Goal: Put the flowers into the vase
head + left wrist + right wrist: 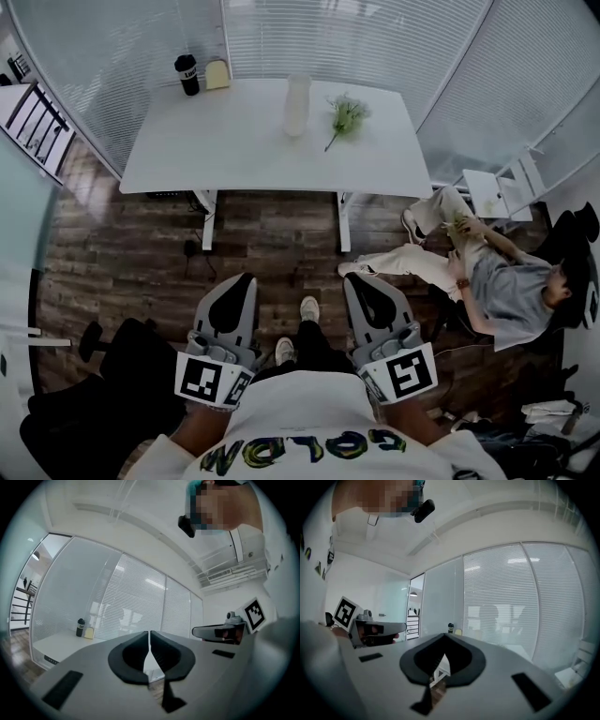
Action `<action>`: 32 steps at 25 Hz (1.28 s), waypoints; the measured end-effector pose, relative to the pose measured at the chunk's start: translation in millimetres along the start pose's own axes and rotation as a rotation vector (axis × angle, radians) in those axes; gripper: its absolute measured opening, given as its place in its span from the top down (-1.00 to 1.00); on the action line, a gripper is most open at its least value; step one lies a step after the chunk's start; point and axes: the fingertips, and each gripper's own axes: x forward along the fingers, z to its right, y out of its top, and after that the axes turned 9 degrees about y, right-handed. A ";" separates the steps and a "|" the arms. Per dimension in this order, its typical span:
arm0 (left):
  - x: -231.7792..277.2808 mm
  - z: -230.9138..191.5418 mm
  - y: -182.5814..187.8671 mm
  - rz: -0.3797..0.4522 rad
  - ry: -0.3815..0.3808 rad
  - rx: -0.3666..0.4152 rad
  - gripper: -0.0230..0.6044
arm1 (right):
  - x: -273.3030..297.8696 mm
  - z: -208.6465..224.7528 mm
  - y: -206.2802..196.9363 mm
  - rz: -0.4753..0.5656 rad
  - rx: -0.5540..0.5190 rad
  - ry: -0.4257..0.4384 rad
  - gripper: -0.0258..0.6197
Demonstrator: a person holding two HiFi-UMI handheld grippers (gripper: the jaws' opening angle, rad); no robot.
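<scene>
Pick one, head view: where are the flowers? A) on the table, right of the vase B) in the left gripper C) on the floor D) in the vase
A: the flowers lie on the table beside the vase, outside it.

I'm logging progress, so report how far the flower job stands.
Done: nothing. The flowers lie on the table beside the vase, outside it. In hand: nothing; left tool and right tool are shut, empty, short of the table. Left: grasp flowers, put them in the vase.
</scene>
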 end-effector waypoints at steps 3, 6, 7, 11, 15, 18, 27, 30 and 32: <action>17.5 -5.4 -2.0 0.002 0.002 -0.003 0.85 | 13.9 15.6 -2.1 0.002 -0.003 -0.004 0.89; 37.4 -8.3 -2.3 0.001 0.002 -0.003 0.85 | 27.3 33.0 -1.5 0.009 -0.002 -0.004 0.89; 46.0 -8.8 -2.7 0.001 0.001 -0.002 0.85 | 31.7 40.1 -1.4 0.012 -0.002 -0.004 0.89; 89.6 -9.1 -4.9 0.010 -0.001 0.011 0.85 | 51.0 76.1 -5.1 0.022 -0.003 0.000 0.89; 138.6 -3.9 -5.2 0.014 0.000 0.017 0.85 | 68.6 119.5 -6.1 0.028 0.001 0.006 0.89; 177.3 2.9 -3.0 0.014 0.002 0.019 0.85 | 80.8 157.5 -3.2 0.032 0.002 0.010 0.89; 289.1 21.6 -5.2 0.007 0.018 0.026 0.85 | 121.1 267.5 -6.5 0.027 0.013 0.037 0.89; 315.7 18.5 -11.9 0.003 0.033 0.027 0.85 | 137.3 293.3 -12.2 0.021 0.012 0.048 0.89; 329.7 16.2 -14.4 -0.005 0.040 0.026 0.85 | 145.3 307.9 -15.1 0.014 0.023 0.048 0.89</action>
